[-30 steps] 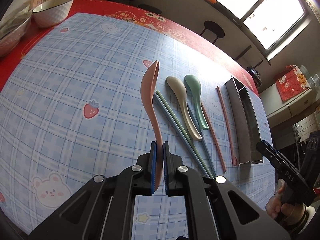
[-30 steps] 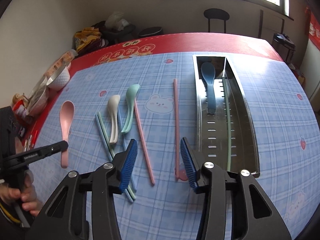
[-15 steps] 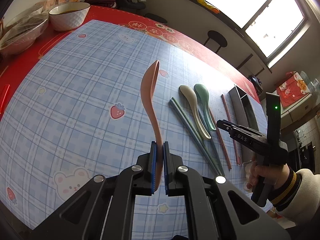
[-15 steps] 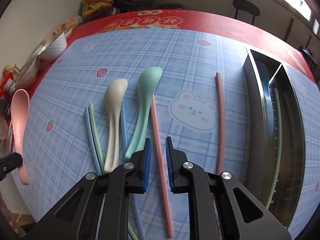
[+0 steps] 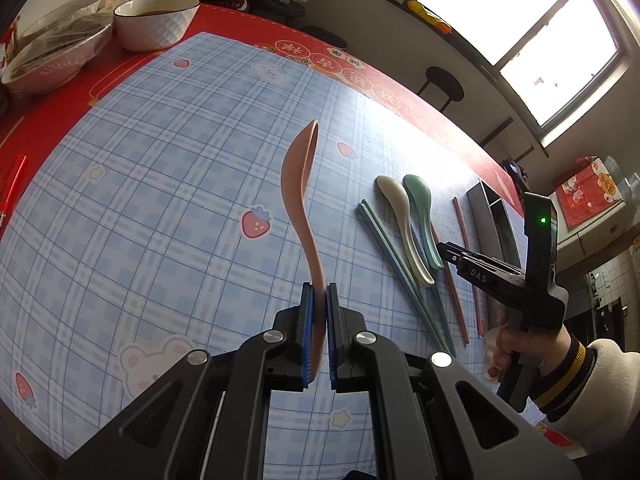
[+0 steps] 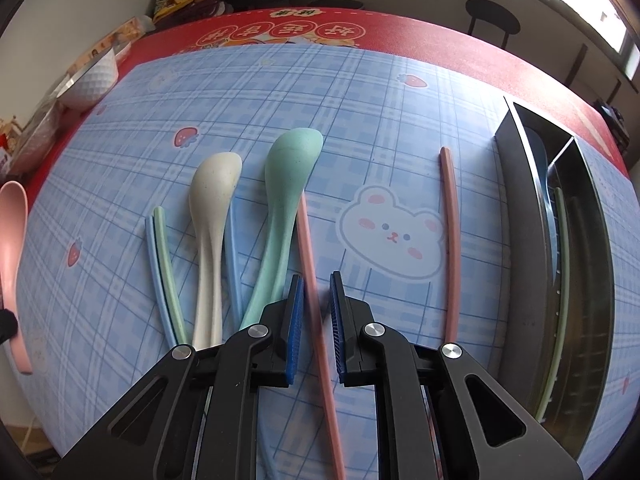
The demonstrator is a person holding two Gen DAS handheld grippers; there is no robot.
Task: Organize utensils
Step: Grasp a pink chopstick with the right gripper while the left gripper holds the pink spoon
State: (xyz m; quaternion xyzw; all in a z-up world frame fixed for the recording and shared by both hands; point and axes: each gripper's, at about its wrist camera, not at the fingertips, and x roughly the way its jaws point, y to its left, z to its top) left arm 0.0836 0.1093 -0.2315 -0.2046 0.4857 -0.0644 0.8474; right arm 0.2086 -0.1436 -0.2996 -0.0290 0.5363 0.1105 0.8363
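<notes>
My left gripper [image 5: 319,294] is shut on the handle of a pink spoon [image 5: 300,184] and holds it above the blue plaid cloth. The spoon also shows at the left edge of the right wrist view [image 6: 12,248]. My right gripper [image 6: 316,292] is low over the table, its jaws narrowly apart around a pink chopstick [image 6: 312,264] without clamping it. Left of it lie a green spoon [image 6: 288,184], a cream spoon [image 6: 212,208] and blue and green chopsticks [image 6: 162,264]. A second pink chopstick [image 6: 450,232] lies to the right. The right gripper also shows in the left wrist view [image 5: 452,250].
A metal utensil tray [image 6: 520,208] stands at the right, holding a blue spoon and a green chopstick [image 6: 562,280]. White bowls [image 5: 156,20] sit on the red table border at the far left. A stool and window are beyond the table.
My right gripper has moved down and forward over the pink chopstick, and its jaws stand slightly wider than half a second ago. My left gripper has drawn back with the pink spoon.
</notes>
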